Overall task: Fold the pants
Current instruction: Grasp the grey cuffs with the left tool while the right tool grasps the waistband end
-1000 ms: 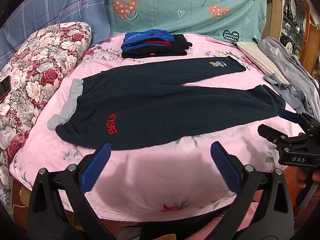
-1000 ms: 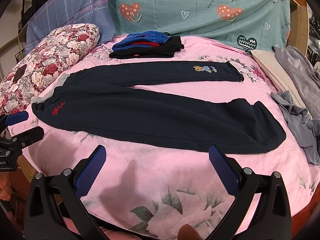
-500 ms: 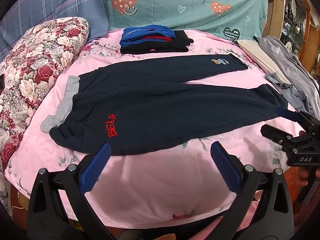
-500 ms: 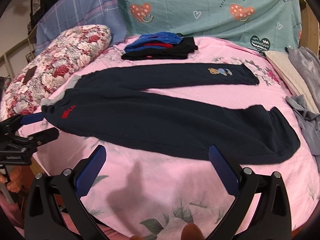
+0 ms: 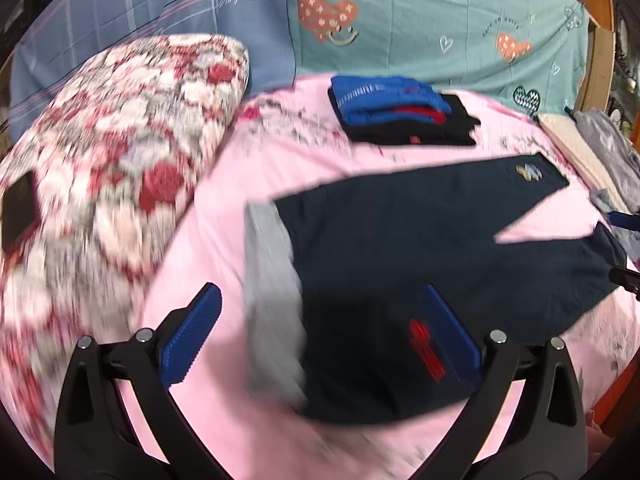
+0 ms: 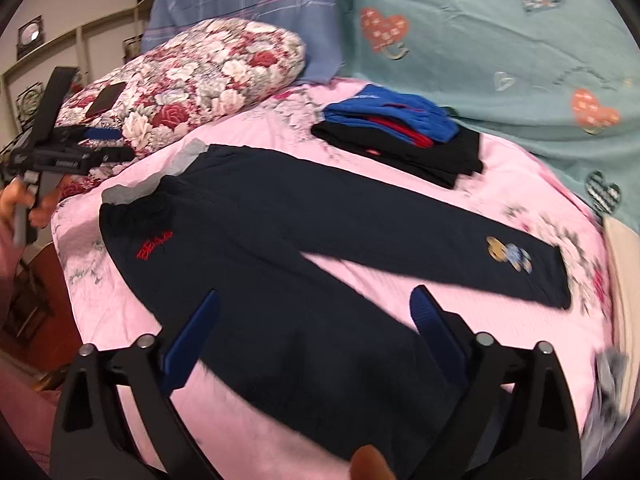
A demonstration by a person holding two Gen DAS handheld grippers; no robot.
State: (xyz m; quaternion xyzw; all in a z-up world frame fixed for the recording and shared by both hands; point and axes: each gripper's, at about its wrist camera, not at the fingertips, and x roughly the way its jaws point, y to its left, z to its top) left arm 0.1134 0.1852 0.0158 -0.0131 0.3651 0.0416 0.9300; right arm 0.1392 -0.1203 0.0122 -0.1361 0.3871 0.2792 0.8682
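Note:
Dark navy pants (image 5: 420,248) (image 6: 280,248) lie spread flat on the pink bed sheet (image 5: 256,168), legs apart in a V. Red lettering (image 6: 154,248) marks the hip and a small bear patch (image 6: 508,256) sits near one cuff. My left gripper (image 5: 316,332) hangs open above the waistband end, where the grey lining (image 5: 272,280) shows. Over the near leg, my right gripper (image 6: 316,336) is open as well. Nothing is held in either. The left gripper (image 6: 80,152) also appears at the far left of the right wrist view, in a hand.
A stack of folded blue, red and black clothes (image 5: 400,116) (image 6: 400,136) lies at the back of the bed. A floral pillow (image 5: 108,160) (image 6: 192,76) fills the left side. Grey and cream garments (image 5: 600,152) lie at the right edge. The bed's near edge drops off at the left.
Both grippers have swung left and forward toward the pants: the left now over the waistband, the right over the near leg. Both views are motion-blurred. The pants have not moved.

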